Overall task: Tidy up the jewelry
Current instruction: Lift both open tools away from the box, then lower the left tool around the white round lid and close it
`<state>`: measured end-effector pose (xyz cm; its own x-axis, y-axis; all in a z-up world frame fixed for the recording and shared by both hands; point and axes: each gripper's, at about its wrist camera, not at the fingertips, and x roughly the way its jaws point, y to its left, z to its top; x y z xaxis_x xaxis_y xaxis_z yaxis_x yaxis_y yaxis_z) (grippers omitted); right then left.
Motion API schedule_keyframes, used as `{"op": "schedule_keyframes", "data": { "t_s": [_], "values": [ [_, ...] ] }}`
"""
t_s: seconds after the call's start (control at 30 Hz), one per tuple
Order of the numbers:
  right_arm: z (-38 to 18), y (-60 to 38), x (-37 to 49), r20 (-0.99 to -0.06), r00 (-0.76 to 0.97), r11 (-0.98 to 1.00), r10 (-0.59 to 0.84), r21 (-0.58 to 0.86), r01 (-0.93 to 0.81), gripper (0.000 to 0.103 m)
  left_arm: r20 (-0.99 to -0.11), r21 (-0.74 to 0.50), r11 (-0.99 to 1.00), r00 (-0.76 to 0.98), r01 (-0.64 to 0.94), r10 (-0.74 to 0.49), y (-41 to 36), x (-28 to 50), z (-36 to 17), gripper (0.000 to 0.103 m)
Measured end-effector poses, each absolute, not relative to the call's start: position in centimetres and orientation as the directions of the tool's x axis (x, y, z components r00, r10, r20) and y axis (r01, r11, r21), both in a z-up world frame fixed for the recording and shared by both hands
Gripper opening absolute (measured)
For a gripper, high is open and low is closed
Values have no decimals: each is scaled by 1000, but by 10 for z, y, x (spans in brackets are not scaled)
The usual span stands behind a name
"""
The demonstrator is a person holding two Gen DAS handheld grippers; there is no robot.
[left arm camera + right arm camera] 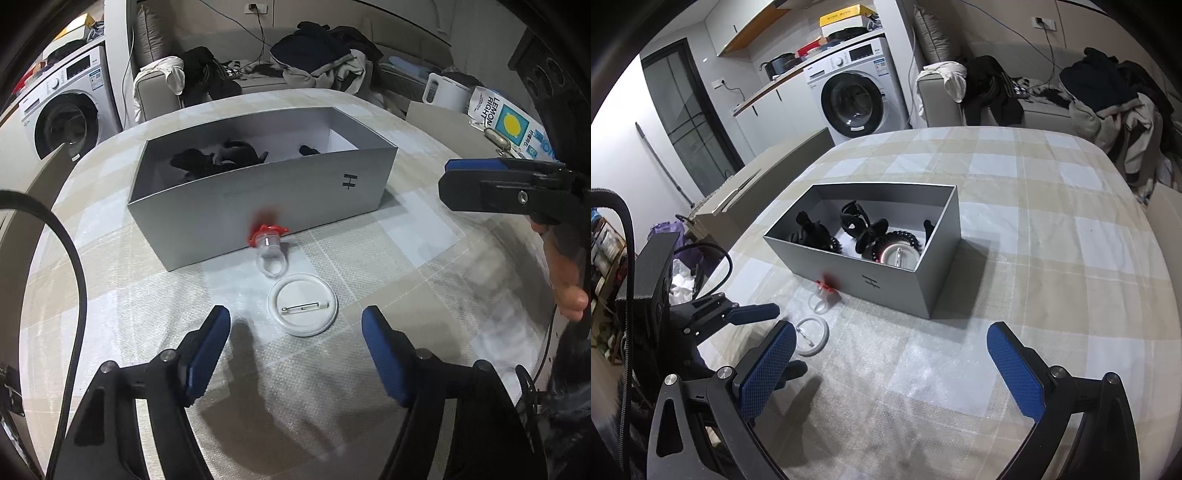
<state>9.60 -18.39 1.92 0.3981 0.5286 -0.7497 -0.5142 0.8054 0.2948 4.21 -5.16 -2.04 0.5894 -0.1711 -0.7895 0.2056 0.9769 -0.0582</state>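
A grey open box (258,192) stands on the checked tablecloth; it also shows in the right wrist view (886,284), holding black hair clips (857,221), a coil hair tie and a round pin badge (899,254). A clear ring with a red top (267,243) lies against the box front. A white round pin badge (302,308) lies just before it, pin side up. My left gripper (295,350) is open just short of the badge. My right gripper (892,365) is open and empty above bare cloth, right of the badge (812,336) and ring (822,295).
The right gripper also shows at the right edge of the left wrist view (498,184). A white kettle (443,92) and a lemon carton (506,122) stand at the far right. A sofa with clothes (1089,96) and a washing machine (853,92) stand beyond the table.
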Motion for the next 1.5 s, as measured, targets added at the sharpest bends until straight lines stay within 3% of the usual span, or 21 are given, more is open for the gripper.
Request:
{"op": "schedule_keyframes", "data": {
  "t_s": [0.1, 0.4, 0.53, 1.1, 1.3, 1.37, 1.5],
  "values": [
    [19, -184, 96, -749, 395, 804, 531, 300, -513, 103, -791, -67, 978, 587, 197, -173, -52, 42, -21, 69],
    [23, -189, 97, -743, 401, 806, 536, 308, -505, 103, -786, -35, 982, 601, 187, -143, -56, 51, -24, 56],
    [23, -188, 96, -741, 397, 802, 542, 315, -508, 103, -781, -26, 976, 605, 216, -155, -59, 48, -23, 36],
    [21, -181, 92, -737, 370, 785, 566, 343, -516, 103, -732, -52, 980, 661, 191, -167, -34, 41, 3, 35],
    [11, -171, 93, -738, 286, 745, 611, 413, -524, 81, -696, -65, 986, 700, 155, -156, -18, 39, 17, 35],
    [5, -163, 91, -745, 273, 743, 608, 414, -526, 68, -686, -68, 988, 713, 139, -147, -12, 39, 21, 35],
    [-4, -143, 86, -750, 232, 718, 619, 421, -555, 59, -678, -80, 990, 721, 117, -140, -2, 41, 22, 35]
  ]
}}
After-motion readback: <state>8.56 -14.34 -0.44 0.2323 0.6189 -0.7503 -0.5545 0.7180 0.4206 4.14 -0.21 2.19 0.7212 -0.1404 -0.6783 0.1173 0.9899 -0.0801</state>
